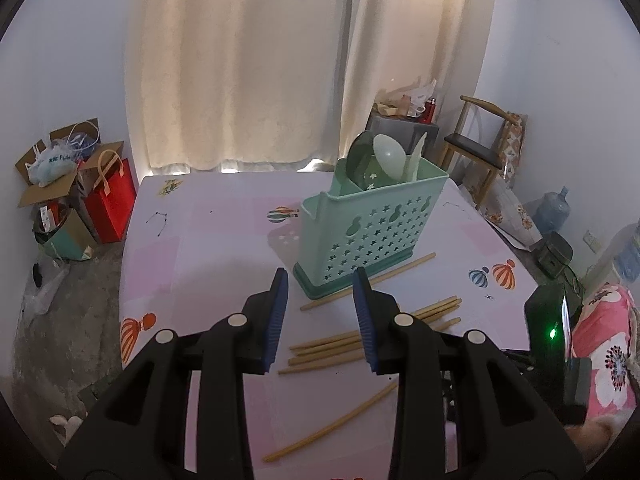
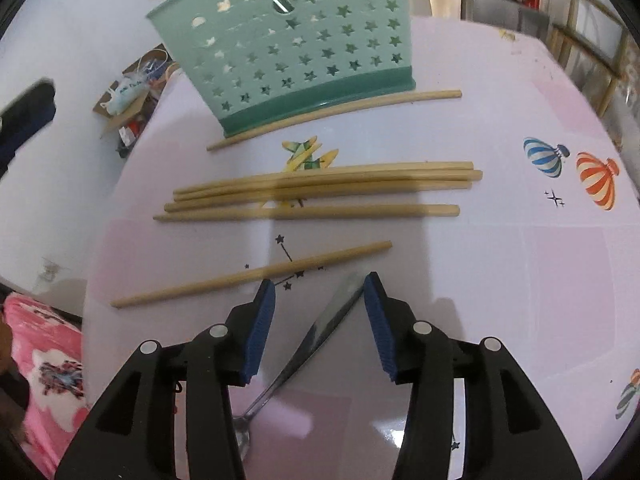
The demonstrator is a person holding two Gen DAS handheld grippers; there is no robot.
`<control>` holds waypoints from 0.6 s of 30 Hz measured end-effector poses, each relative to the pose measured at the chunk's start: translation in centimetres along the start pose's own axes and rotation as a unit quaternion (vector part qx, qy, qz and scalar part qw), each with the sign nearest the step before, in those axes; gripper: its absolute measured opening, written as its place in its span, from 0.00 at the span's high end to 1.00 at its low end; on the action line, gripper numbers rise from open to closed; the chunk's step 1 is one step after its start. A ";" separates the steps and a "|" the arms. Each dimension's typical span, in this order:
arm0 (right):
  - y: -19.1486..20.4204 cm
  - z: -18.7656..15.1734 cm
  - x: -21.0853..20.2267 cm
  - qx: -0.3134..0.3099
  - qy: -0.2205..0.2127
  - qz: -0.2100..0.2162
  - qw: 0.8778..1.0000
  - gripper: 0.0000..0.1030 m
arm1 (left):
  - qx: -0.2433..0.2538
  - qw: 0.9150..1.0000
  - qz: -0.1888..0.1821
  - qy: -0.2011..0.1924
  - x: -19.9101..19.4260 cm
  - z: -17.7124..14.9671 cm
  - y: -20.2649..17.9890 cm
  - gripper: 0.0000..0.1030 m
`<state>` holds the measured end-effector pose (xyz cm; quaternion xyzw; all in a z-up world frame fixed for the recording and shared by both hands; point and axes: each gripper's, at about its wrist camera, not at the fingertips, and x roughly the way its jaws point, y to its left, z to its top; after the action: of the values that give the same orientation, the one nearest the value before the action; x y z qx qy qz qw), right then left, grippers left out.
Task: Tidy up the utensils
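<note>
A teal star-punched utensil holder point(image 1: 372, 232) point(image 2: 296, 52) stands on the pink table point(image 1: 208, 264) and holds pale green spoons point(image 1: 390, 158). Several wooden chopsticks point(image 1: 332, 344) point(image 2: 320, 184) lie in front of it; one more point(image 2: 336, 114) rests against its base, and a single one point(image 2: 248, 276) lies nearer. My left gripper point(image 1: 320, 276) hovers open over the chopsticks with nothing between its fingers. My right gripper point(image 2: 319, 282) is open, tilted down over a metal spoon point(image 2: 320, 328). The spoon lies on the table between the jaws, its handle end close to the right finger point(image 2: 376, 304).
A wooden chair point(image 1: 476, 152) stands beyond the table's right side. A red bag point(image 1: 112, 200) and cardboard boxes sit on the floor at left. A black device with a green light point(image 1: 552, 320) and pink floral fabric point(image 1: 604, 344) are at the right edge.
</note>
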<state>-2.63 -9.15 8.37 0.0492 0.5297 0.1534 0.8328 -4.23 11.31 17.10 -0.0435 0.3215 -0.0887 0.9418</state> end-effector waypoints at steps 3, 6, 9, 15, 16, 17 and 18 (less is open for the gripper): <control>-0.3 -0.1 -0.1 0.000 -0.002 -0.007 1.000 0.72 | 0.006 1.000 0.000 -0.001 -0.1 -0.2 -0.3 0.66; -1.5 -0.3 -0.5 0.014 -0.007 -0.007 1.000 0.90 | 0.003 1.000 -0.003 0.005 0.2 -0.5 -0.4 0.66; -2.2 -0.3 -0.4 0.034 -0.011 0.007 0.999 0.94 | -0.004 1.000 -0.008 0.015 0.5 -0.9 -0.5 0.66; -4.4 1.9 0.4 0.064 -0.034 -0.003 0.997 1.00 | 0.039 0.996 -0.061 0.056 0.9 -2.7 -3.2 0.66; -5.0 2.4 0.6 0.070 -0.037 0.004 0.997 1.00 | 0.046 0.992 -0.089 0.072 1.0 -3.3 -3.9 0.66; -5.2 2.8 0.7 0.073 -0.037 0.006 0.997 1.00 | 0.047 0.989 -0.112 0.088 1.1 -3.7 -4.4 0.66; -5.5 3.1 0.8 0.078 -0.036 0.009 0.996 1.00 | 0.051 0.978 -0.153 0.131 1.7 -4.8 -5.4 0.66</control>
<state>1.64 -13.89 7.67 0.1242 0.5088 0.1177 0.8437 -6.56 5.58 13.04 -0.0324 0.4270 -0.2525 0.8677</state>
